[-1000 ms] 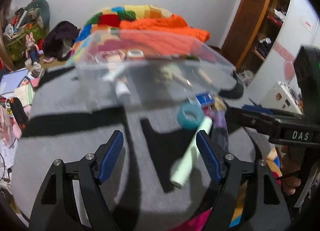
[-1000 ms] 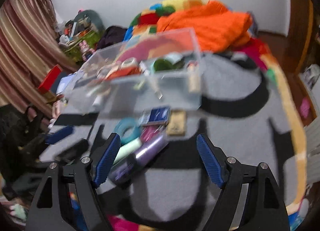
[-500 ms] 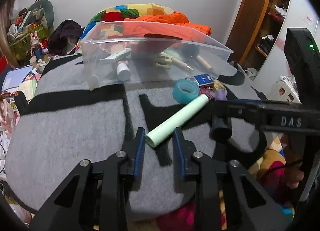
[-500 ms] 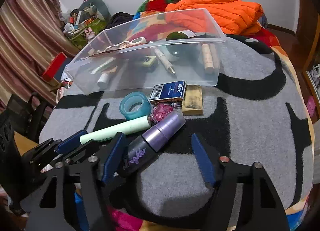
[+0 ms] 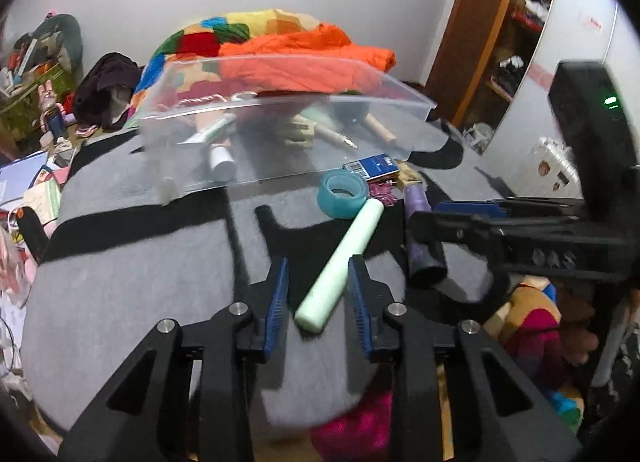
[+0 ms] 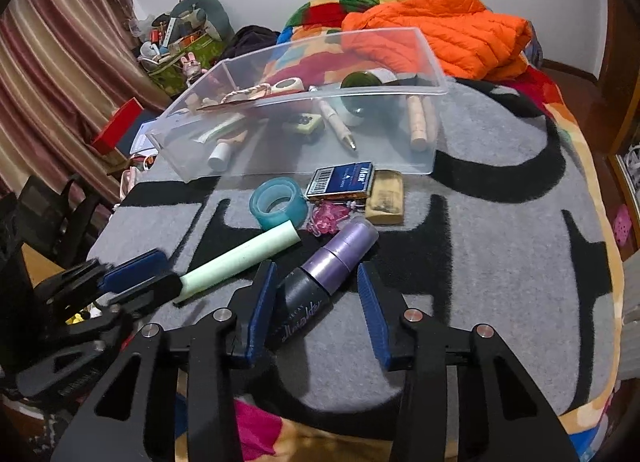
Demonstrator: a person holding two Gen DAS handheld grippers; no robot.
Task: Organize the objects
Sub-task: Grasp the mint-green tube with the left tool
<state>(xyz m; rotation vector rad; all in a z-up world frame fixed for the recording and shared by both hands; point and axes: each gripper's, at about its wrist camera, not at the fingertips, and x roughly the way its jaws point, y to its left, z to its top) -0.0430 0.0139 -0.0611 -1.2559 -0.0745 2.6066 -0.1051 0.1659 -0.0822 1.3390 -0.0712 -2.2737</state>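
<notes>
A pale green tube (image 5: 340, 258) lies on the grey and black blanket (image 5: 140, 270), its near end between the fingers of my left gripper (image 5: 317, 262). The jaws are opening, with a gap at the left pad. My right gripper (image 6: 316, 265) straddles a purple and black bottle (image 6: 320, 282). Its jaws are closing, the left pad close to the bottle and the right pad still apart. Behind stands a clear plastic bin (image 6: 400, 91) holding pens, tubes and small items.
A teal tape roll (image 6: 278, 202), a blue "Max" box (image 6: 342, 180), a tan block (image 6: 386, 198) and a pink trinket (image 6: 328, 218) lie in front of the bin. An orange jacket (image 6: 440, 34) is piled behind. Clutter fills the floor at left.
Both pairs of jaws have narrowed from wide apart, the left around the green tube's end, the right around the purple bottle. The left pads stand slightly wider than half a second ago.
</notes>
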